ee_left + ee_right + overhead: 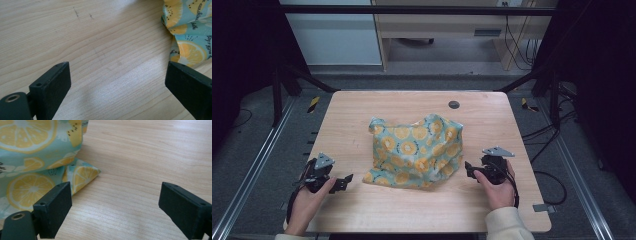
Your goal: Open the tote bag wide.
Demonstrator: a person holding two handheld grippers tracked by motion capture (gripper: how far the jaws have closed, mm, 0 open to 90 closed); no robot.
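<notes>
- A crumpled cloth (pixel 416 151), teal with a print of yellow lemon slices, lies bunched near the middle of the wooden table (pixel 362 110), a little toward the near edge and the right side.
- Its far-left corner sticks up in a small peak; its near edge runs roughly parallel to the table's near edge.
- The left gripper (pixel 343 183) rests over the table close to the near-left corner, held by the person's left hand (pixel 307 202), and points toward the cloth's near-left corner, near it but apart.
- In the left gripper view, its jaws stand wide apart with bare wood between them; the cloth (pixel 190 32) shows at the upper right, just beyond the right-hand jaw.
- The right gripper (pixel 469 169) sits near the table's right edge, held by the person's right hand (pixel 499 187), and points at the cloth's near-right side, just beside it.
- In the right gripper view, its jaws are also spread wide and grip nothing; a folded corner of the cloth (pixel 82 176) lies on the wood just past the left-hand jaw, not between the pads.
- A small dark round grommet (pixel 454 104) sits in the table near its far edge, well apart from the cloth.
</notes>
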